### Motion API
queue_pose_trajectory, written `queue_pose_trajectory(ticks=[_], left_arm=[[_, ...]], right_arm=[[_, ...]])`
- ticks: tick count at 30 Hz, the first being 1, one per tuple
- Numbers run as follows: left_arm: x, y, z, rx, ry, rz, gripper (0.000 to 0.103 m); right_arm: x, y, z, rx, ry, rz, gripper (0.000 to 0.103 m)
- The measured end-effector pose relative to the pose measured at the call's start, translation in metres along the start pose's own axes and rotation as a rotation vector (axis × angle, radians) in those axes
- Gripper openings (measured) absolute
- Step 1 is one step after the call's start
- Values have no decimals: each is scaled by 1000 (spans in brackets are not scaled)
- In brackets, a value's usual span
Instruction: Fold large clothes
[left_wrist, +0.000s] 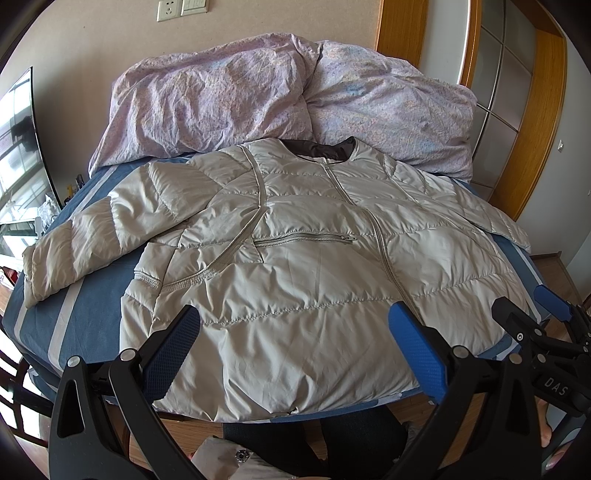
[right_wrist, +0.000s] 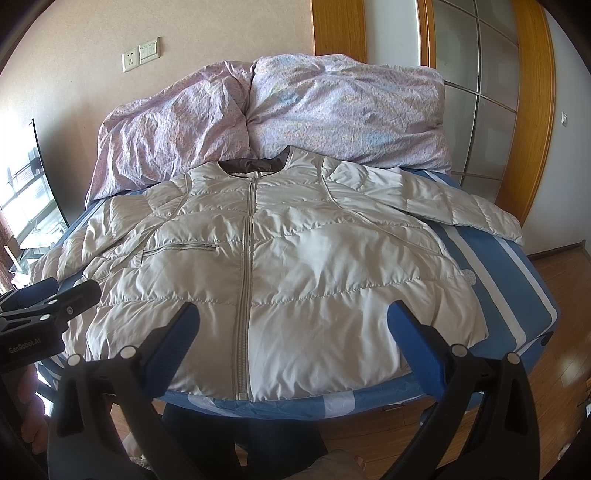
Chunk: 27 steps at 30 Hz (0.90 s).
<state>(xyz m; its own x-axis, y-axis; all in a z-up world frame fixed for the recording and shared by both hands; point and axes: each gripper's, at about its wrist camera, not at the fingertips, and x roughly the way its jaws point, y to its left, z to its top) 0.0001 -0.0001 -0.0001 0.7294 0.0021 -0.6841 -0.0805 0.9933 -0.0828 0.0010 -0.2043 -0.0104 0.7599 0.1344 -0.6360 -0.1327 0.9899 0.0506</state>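
Note:
A pale grey quilted jacket (left_wrist: 295, 266) lies flat and face up on the bed, zipped, collar toward the far side, both sleeves spread outward. It also fills the right wrist view (right_wrist: 280, 266). My left gripper (left_wrist: 293, 325) is open and empty, held above the jacket's near hem. My right gripper (right_wrist: 293, 325) is open and empty, also above the near hem, right of the zip. The right gripper shows at the right edge of the left wrist view (left_wrist: 524, 310). The left gripper shows at the left edge of the right wrist view (right_wrist: 62, 291).
The bed has a blue sheet with white stripes (right_wrist: 495, 273). A crumpled lilac duvet (left_wrist: 280, 96) is piled at the far side against the wall. A wooden sliding door (right_wrist: 480, 92) stands at the right. Wooden floor (right_wrist: 561, 295) lies around the bed.

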Motion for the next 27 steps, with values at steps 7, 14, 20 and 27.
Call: queue_pose_trajectory(ticks=[7, 14, 20, 27], left_arm=[[0, 0, 0, -1, 0, 0, 102], [0, 0, 0, 0, -1, 0, 102], [2, 2, 2, -8, 1, 4, 102], [15, 5, 12, -18, 20, -9, 102]], right_arm=[[1, 0, 0, 0, 1, 1, 101], [0, -2, 0, 3, 2, -1, 101], [4, -7, 3, 18, -10, -19, 101], [18, -31, 14, 101, -49, 44, 101]])
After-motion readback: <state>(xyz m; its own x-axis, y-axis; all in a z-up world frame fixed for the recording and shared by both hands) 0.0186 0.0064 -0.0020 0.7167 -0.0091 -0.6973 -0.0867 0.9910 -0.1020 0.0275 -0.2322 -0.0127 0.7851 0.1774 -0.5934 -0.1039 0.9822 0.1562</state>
